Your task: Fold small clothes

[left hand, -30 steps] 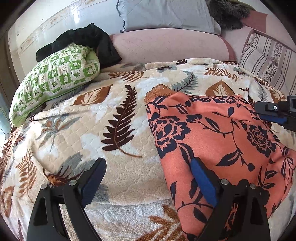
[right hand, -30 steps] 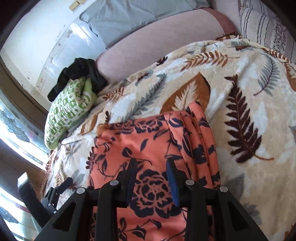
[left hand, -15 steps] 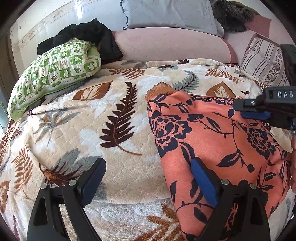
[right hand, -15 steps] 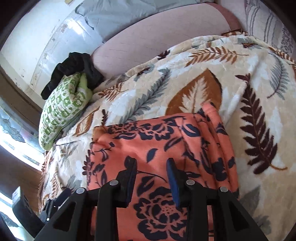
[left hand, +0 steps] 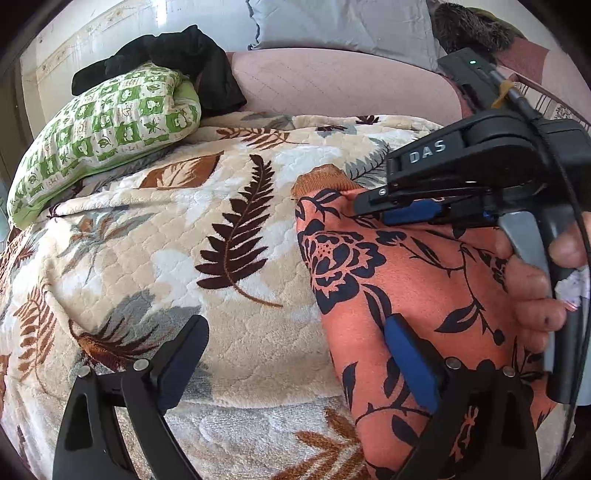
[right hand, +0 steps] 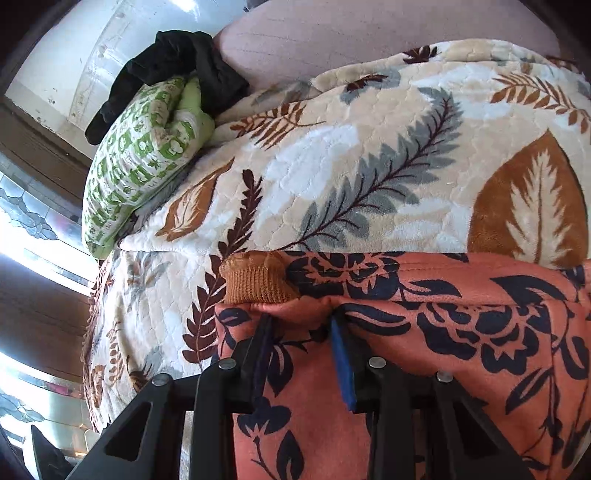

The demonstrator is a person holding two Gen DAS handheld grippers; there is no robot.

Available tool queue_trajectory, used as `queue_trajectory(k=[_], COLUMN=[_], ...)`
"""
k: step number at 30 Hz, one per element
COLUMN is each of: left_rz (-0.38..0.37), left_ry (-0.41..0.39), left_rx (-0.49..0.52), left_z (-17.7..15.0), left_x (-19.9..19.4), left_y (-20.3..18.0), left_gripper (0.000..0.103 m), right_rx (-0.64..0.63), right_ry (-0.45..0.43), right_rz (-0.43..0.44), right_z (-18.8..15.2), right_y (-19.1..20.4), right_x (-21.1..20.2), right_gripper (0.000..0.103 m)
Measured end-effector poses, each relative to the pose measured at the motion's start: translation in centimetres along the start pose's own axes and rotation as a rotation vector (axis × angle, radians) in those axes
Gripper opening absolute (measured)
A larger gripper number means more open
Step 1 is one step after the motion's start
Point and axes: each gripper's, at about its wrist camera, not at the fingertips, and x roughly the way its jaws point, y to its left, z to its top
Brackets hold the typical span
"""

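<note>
Far left, against the wall: green-and-white patterned pillow (left hand: 103, 133) with a black garment (left hand: 177, 62) draped over its upper end; same pair in the right wrist view, pillow (right hand: 144, 155) under black garment (right hand: 173, 59). Centre: cream fleece blanket (left hand: 192, 229) printed with brown and grey leaves, spread across the bed; pink bolster (left hand: 332, 81) behind it, grey pillow (left hand: 332, 22) above that. Low in the left wrist view: left gripper (left hand: 295, 354), jaws spread wide, holding nothing; left finger over the blanket, blue-padded right finger (left hand: 410, 362) over the garment's near left edge. Right of centre: orange sweatshirt with dark floral print (left hand: 417, 280) lying flat on the blanket, brown ribbed cuff (left hand: 321, 181) poking out at its far left corner. Far right: right gripper (left hand: 373, 206), seen side-on, reaching in over the sweatshirt's far edge just beside the cuff, right hand (left hand: 532, 291) wrapped round its handle. Right wrist view: right gripper (right hand: 301, 325), jaws partly closed, tips pressed against a bunched fold of sweatshirt (right hand: 443, 350) just below the cuff (right hand: 255, 280); cannot tell whether the fabric is gripped.
</note>
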Motion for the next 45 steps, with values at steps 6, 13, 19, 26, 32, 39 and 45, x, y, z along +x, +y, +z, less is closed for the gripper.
queue_trajectory(k=[6, 13, 19, 26, 32, 39, 45], left_rz=[0.005, -0.023, -0.123, -0.148, -0.171, -0.197, -0.224], left_ry=[-0.003, 0.015, -0.006, 0.038, 0.024, 0.039, 0.069], left_rx=[-0.001, -0.037, -0.034, 0.096, 0.051, -0.029, -0.056], left_z=[-0.2, -0.4, -0.5, -1.4, -0.7, -0.3, -0.3], left_x=[-0.1, -0.2, -1.9, -0.8, -1.1, 0.0, 0.8], left_y=[0.0, 0.4, 0.3, -2.5, -1.5, 0.0, 0.2], left_gripper=[0.096, 0.096, 0.096, 0.096, 0.096, 0.096, 0.097], right_rx=[0.010, 0.161, 0.216, 0.209, 0.163, 0.230, 0.295], right_ry=[-0.128, -0.143, -0.171, -0.134, -0.272, -0.297, -0.178], right_rz=[-0.115, -0.184, -0.082, -0.172, -0.157, -0.050, -0.064], right_z=[-2.7, -8.8, -11.6, -11.9, -8.9, -4.9, -4.6], right_y=[-2.0, -7.0, -9.2, -10.0, -8.9, -10.2, -11.3], right_x=[-7.3, -12.6, -13.6, -12.5, -15.1, -11.5, -9.1], right_gripper=[0.035, 0.035, 0.035, 0.049, 0.053, 0.053, 0.049])
